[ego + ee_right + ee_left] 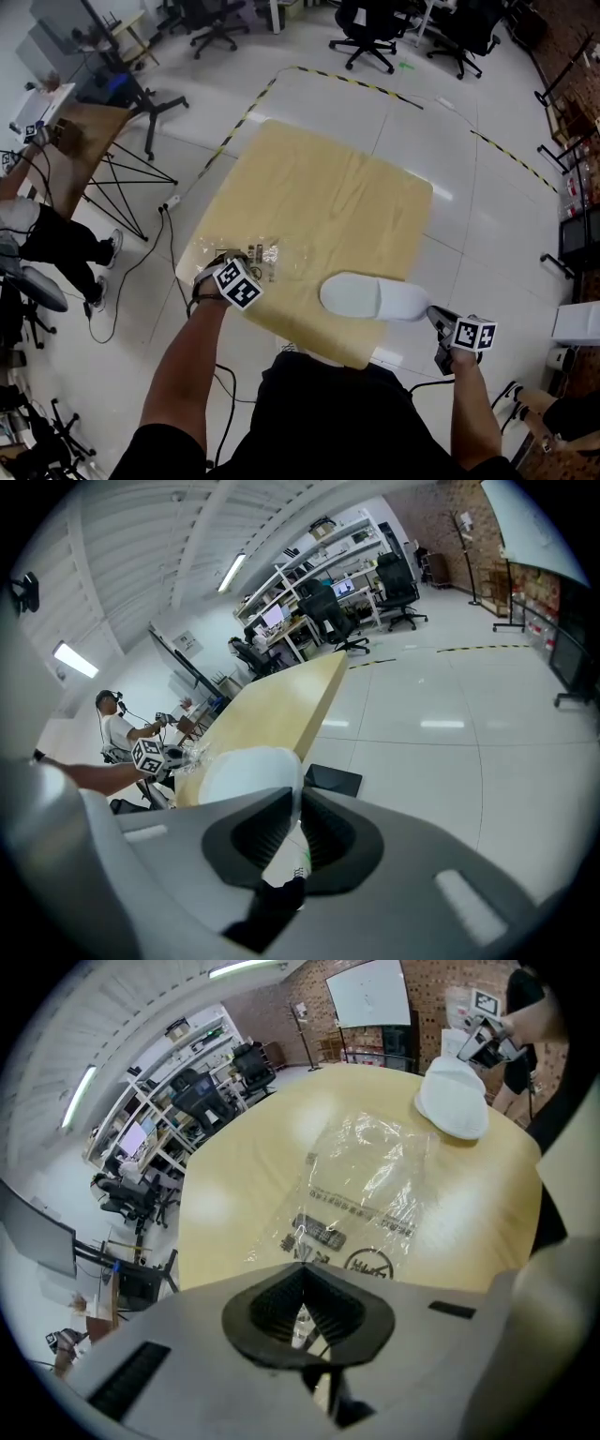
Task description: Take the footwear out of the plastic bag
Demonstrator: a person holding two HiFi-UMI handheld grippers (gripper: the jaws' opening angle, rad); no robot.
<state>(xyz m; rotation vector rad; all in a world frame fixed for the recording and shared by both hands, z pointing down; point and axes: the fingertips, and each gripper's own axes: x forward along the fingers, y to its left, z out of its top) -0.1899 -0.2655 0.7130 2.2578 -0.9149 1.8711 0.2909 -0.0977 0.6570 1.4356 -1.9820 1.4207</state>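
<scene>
A white slipper (375,298) lies on the wooden table (319,187) near its front right edge, outside the bag. My right gripper (441,323) is shut on the slipper's heel end, just past the table's edge. In the right gripper view the slipper's (246,771) rim sits pinched between the pads of the right gripper (295,803). The clear printed plastic bag (261,255) lies flat on the front left of the table. My left gripper (230,272) is shut on its near edge. In the left gripper view the bag (366,1194) spreads out ahead of the left gripper (302,1274), with the slipper (453,1101) beyond it.
The table stands on a glossy white floor with black-and-yellow tape (375,86). Office chairs (370,33) stand at the back. A seated person (42,234) is at a desk (80,141) to the left, and cables (155,244) trail on the floor near the table's left corner.
</scene>
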